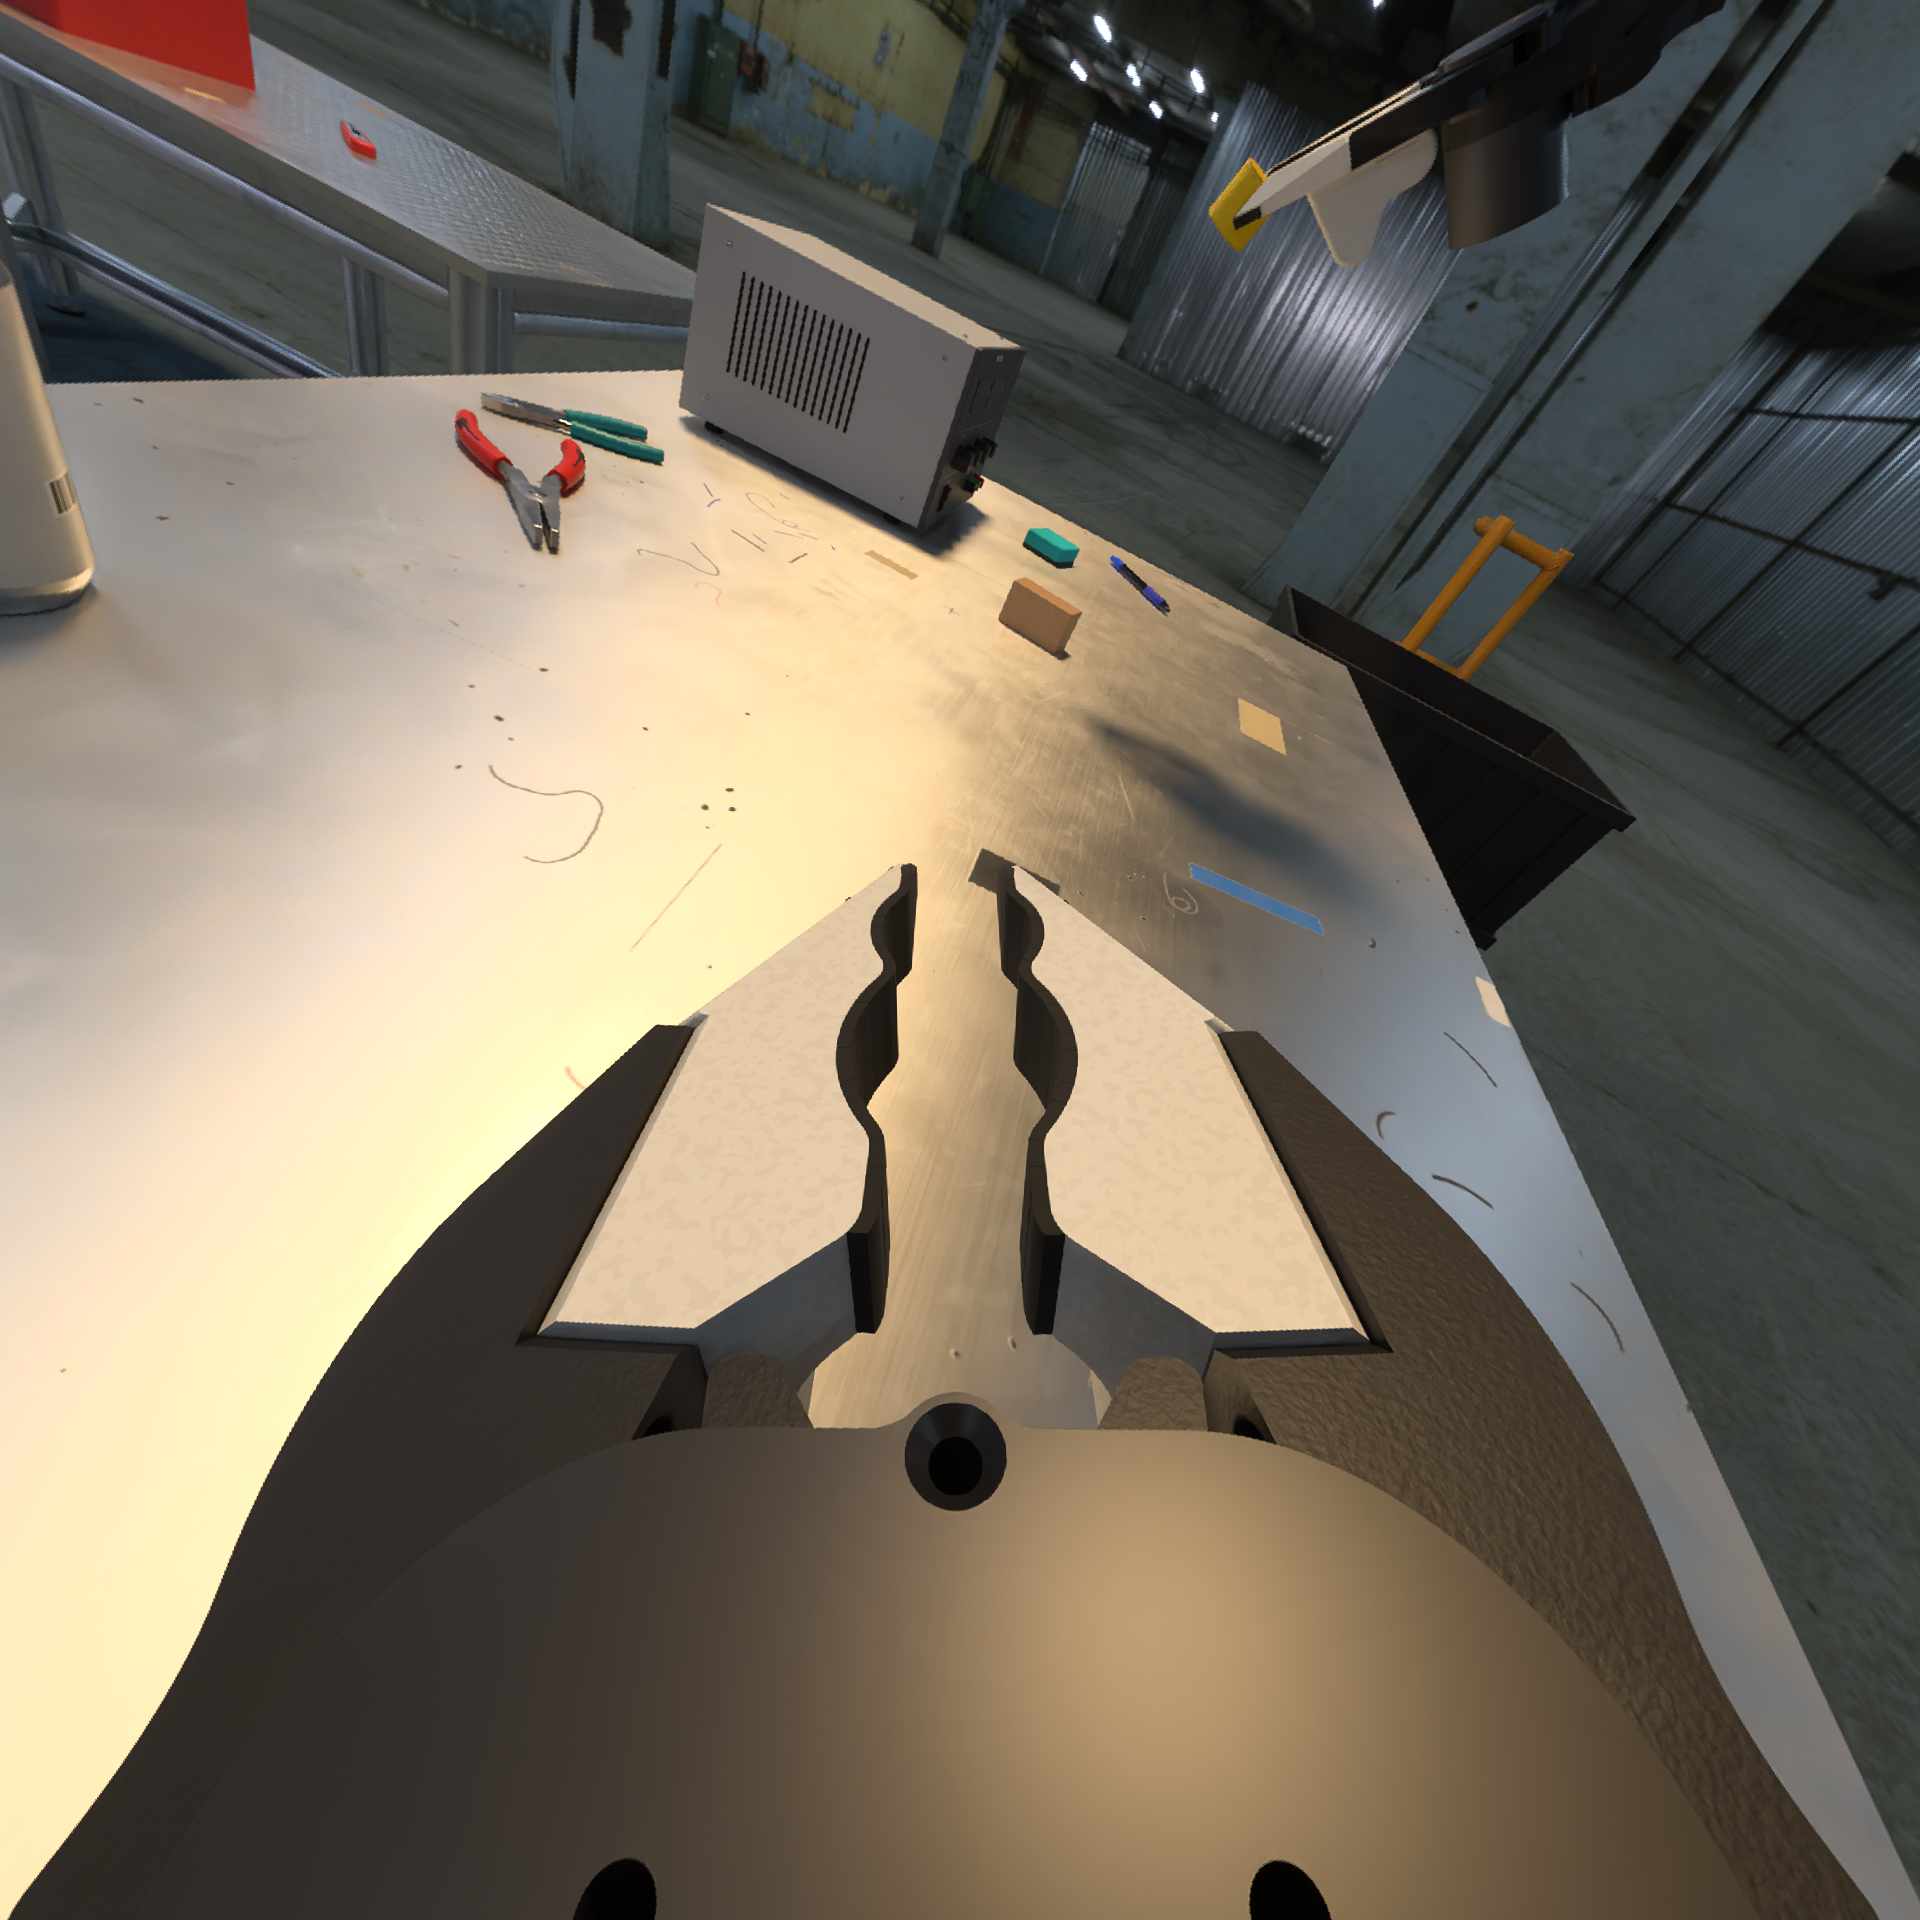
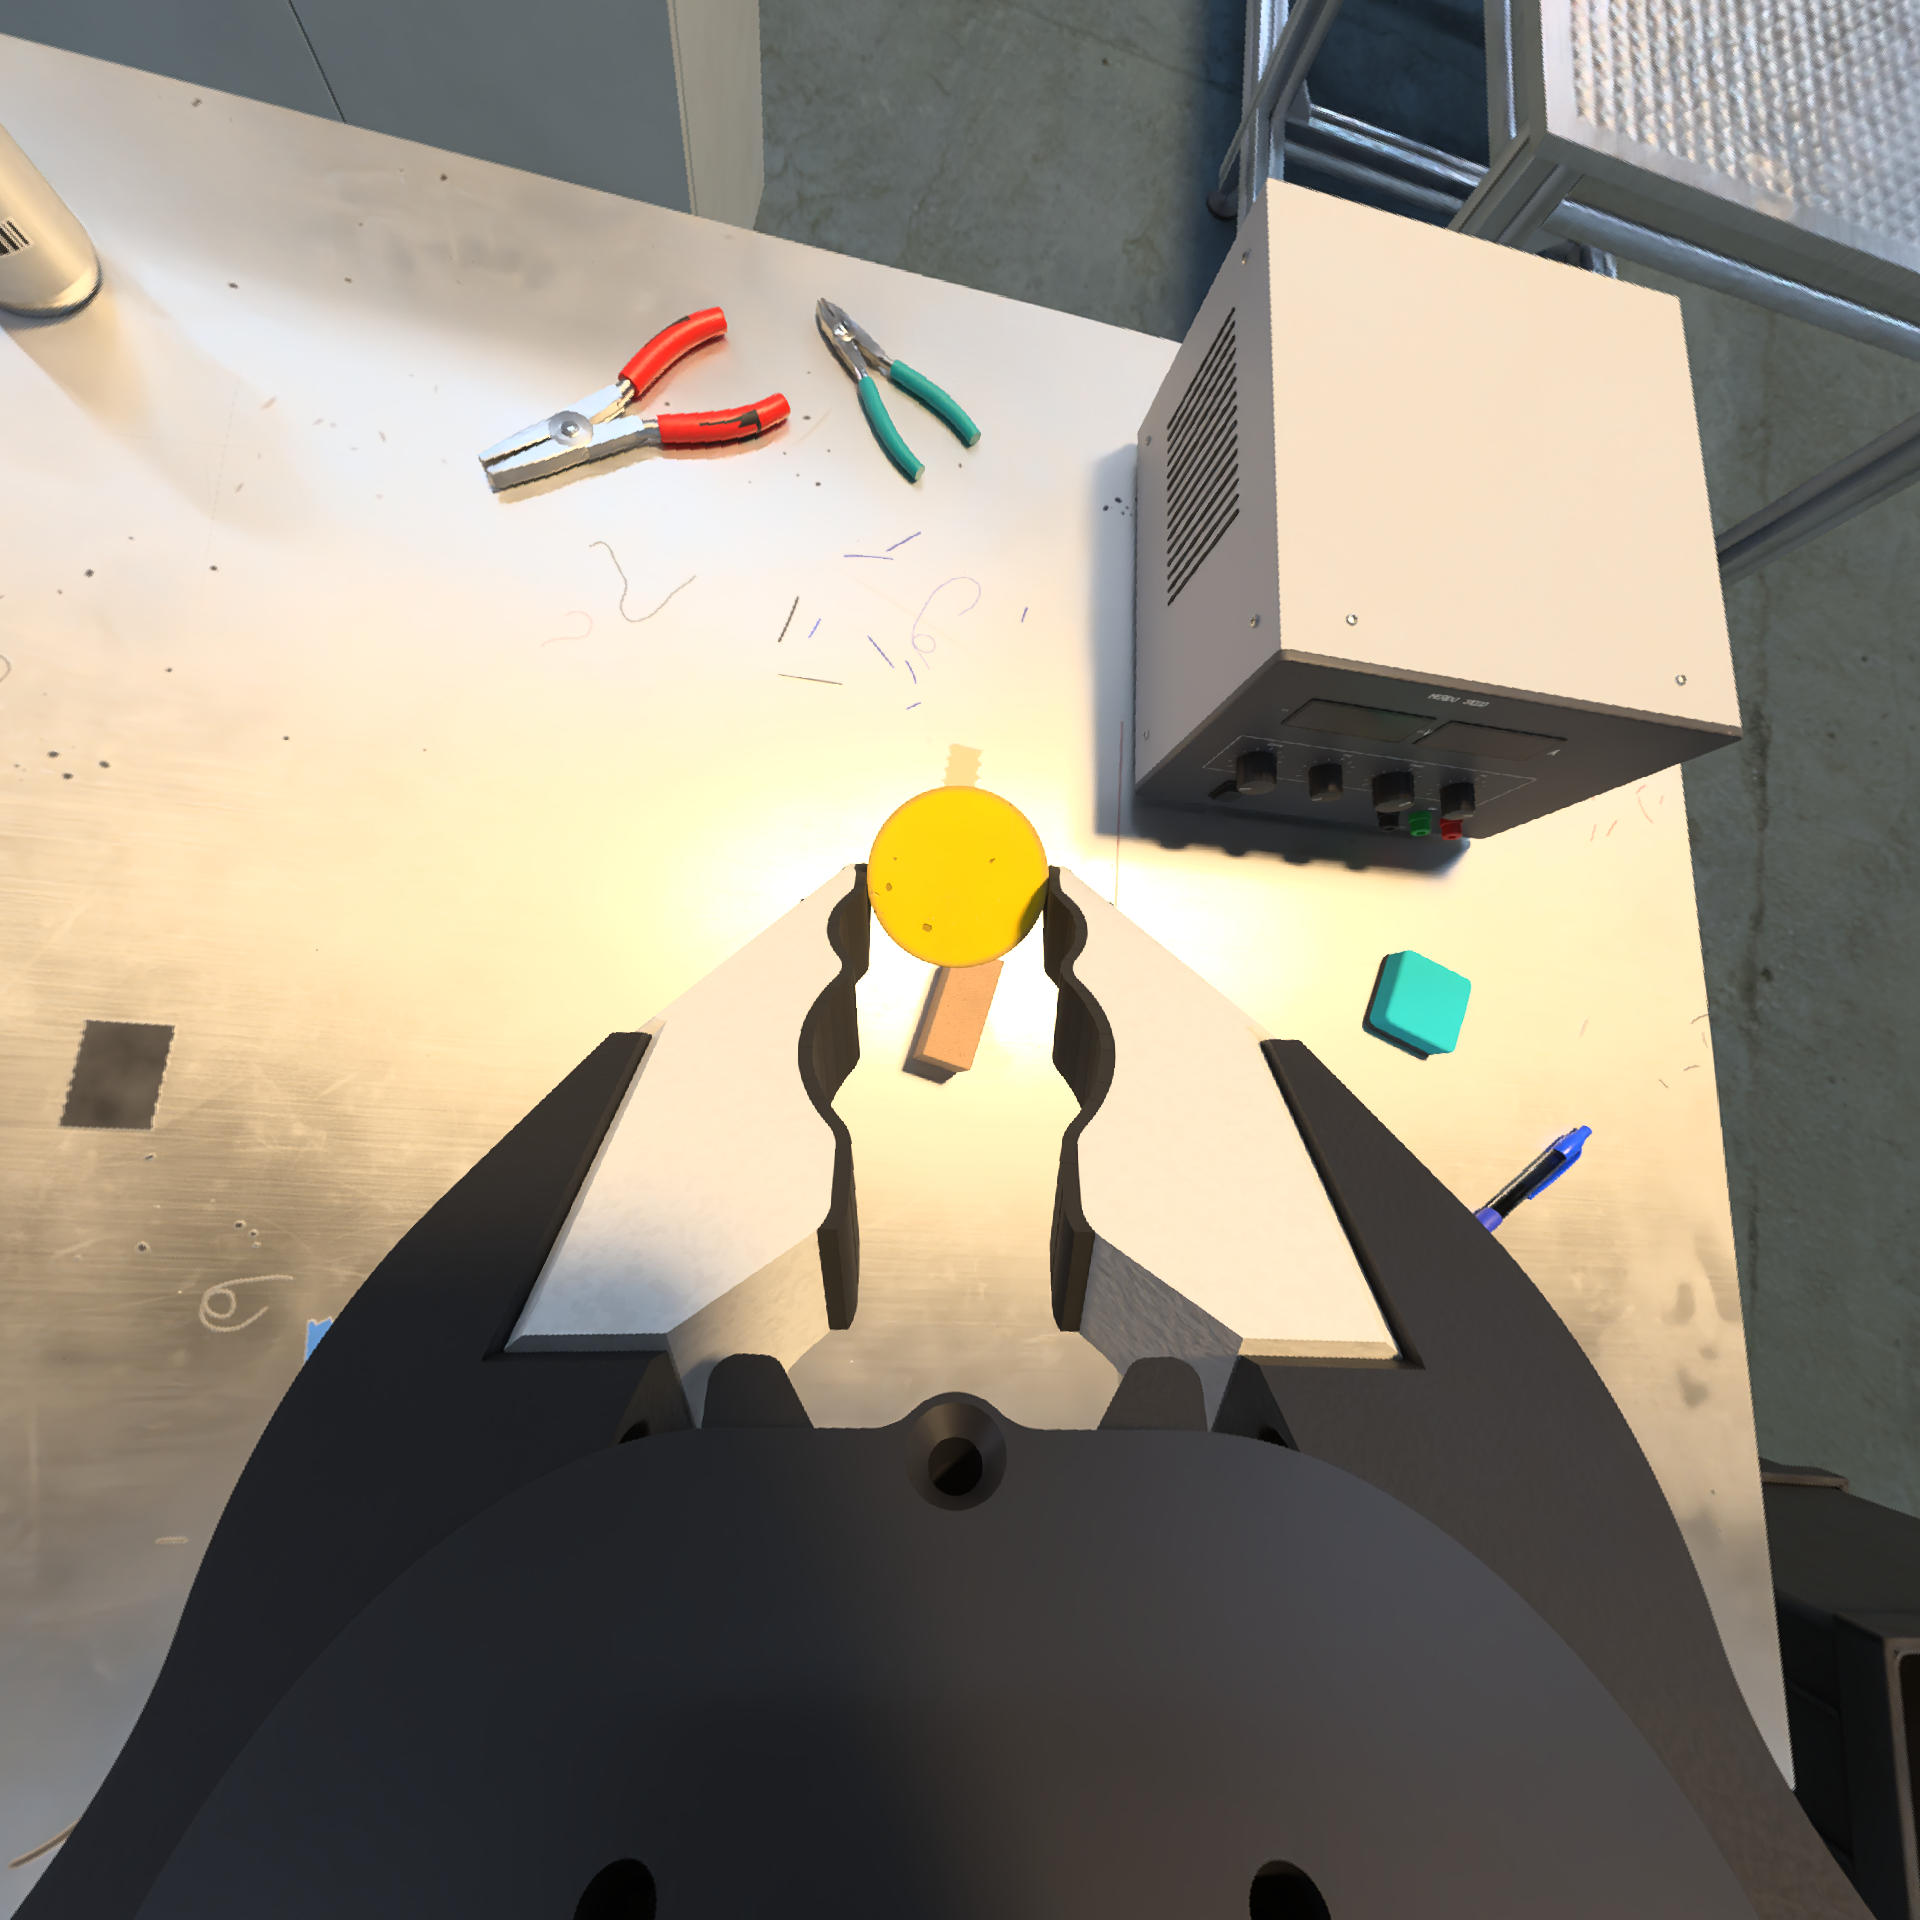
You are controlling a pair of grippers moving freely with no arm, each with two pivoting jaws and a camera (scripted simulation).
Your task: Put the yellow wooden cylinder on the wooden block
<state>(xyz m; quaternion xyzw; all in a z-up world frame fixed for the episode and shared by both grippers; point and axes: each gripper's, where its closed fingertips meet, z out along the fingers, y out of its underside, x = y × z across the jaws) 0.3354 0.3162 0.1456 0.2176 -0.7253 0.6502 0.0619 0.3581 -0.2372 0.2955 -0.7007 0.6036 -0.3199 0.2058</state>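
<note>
My right gripper (image 2: pixel 956 878) is shut on the yellow wooden cylinder (image 2: pixel 956 875), held at the fingertips high above the table, its round end facing the camera. The wooden block (image 2: pixel 954 1016) lies on the metal table directly below, seen between the fingers. In the left wrist view the right gripper (image 1: pixel 1247 213) hangs in the air at the top right with the yellow cylinder (image 1: pixel 1238 203) at its tip, and the wooden block (image 1: pixel 1039 615) lies far ahead on the table. My left gripper (image 1: pixel 956 883) is low over the table, its jaws a narrow gap apart with nothing between them.
A grey power supply box (image 2: pixel 1444 540) stands right of the block. A teal block (image 2: pixel 1419 1004) and a blue pen (image 2: pixel 1536 1176) lie to the right. Red-handled pliers (image 2: pixel 634 416) and teal-handled pliers (image 2: pixel 894 390) lie farther back. The table's edge (image 1: pixel 1455 904) is on the right, a black bin (image 1: pixel 1486 769) beyond it.
</note>
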